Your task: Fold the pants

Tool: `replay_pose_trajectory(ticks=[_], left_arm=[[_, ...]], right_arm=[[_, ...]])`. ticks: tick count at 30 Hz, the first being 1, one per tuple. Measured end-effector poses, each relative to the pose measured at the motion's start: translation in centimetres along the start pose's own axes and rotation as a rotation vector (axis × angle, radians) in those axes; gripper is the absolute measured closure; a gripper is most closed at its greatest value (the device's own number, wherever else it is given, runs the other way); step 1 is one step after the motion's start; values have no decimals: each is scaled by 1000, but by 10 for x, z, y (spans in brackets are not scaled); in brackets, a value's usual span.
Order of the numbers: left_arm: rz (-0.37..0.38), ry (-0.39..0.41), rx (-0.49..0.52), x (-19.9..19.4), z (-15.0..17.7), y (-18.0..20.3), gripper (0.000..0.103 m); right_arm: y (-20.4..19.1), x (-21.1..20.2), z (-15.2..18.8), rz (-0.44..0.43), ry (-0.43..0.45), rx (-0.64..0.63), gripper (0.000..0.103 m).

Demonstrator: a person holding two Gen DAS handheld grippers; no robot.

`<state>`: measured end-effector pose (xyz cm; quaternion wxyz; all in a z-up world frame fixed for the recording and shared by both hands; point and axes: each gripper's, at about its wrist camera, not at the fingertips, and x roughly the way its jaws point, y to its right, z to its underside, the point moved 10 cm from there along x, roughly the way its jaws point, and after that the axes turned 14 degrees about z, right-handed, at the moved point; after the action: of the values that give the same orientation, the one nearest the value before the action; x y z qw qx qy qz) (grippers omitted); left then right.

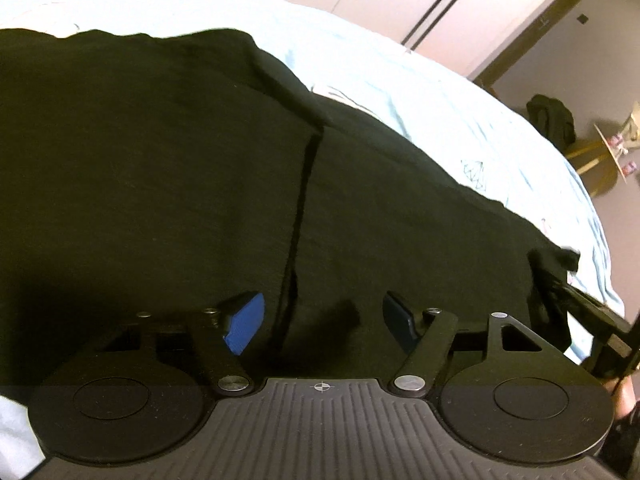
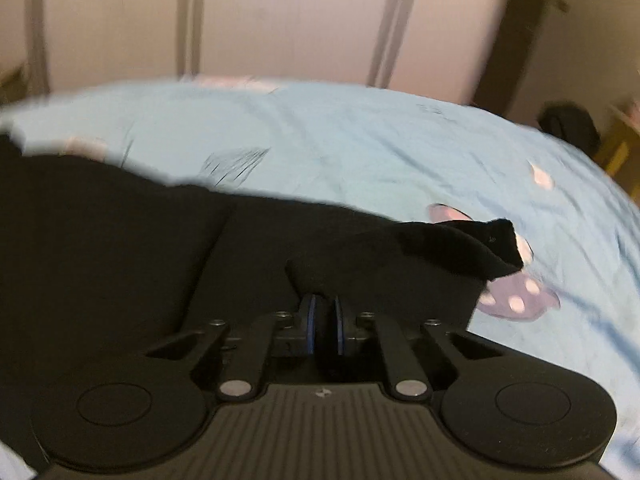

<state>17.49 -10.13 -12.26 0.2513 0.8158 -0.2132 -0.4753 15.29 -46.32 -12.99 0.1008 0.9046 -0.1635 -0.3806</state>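
Black pants [image 1: 168, 168] lie spread on a light blue bedsheet [image 1: 400, 80]. A dark seam line runs down their middle. My left gripper [image 1: 322, 318] is open, its blue pads [image 1: 246, 322] apart just above the near edge of the fabric, holding nothing. In the right wrist view the pants [image 2: 120, 248] cover the lower left, with one corner [image 2: 496, 244] lifted and folded over. My right gripper [image 2: 325, 326] is shut on a pinch of the pants fabric near that end. It also shows at the right edge of the left wrist view [image 1: 580, 304].
The bed [image 2: 360, 148] has a cartoon-print sheet with pink patches [image 2: 516, 300]. White wardrobe doors [image 2: 288, 20] stand behind it. A dark bag [image 1: 552, 120] and a wooden stand [image 1: 600, 160] are beyond the bed's right side, by a doorway.
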Motion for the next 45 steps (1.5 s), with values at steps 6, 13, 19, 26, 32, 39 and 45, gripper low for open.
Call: replay_pose_trajectory(ticks=[6, 13, 19, 26, 32, 39, 45], left_arm=[[36, 48, -14, -27, -2, -1, 30], [51, 140, -14, -69, -12, 1, 28], [30, 177, -27, -90, -12, -10, 23], [60, 120, -10, -64, -12, -8, 22], [177, 29, -65, -13, -16, -1, 31], [147, -67, -139, 35, -17, -16, 46], [160, -63, -94, 46, -25, 3, 91]], right_arm=[[76, -50, -4, 16, 71, 461, 100], [24, -142, -70, -197, 246, 392, 100], [-164, -194, -53, -559, 192, -90, 73], [-178, -172, -24, -557, 29, 0, 42], [-129, -98, 6, -478, -318, 334, 59], [-116, -86, 25, -541, -376, 482, 61], [-107, -88, 13, -592, -340, 532, 61]])
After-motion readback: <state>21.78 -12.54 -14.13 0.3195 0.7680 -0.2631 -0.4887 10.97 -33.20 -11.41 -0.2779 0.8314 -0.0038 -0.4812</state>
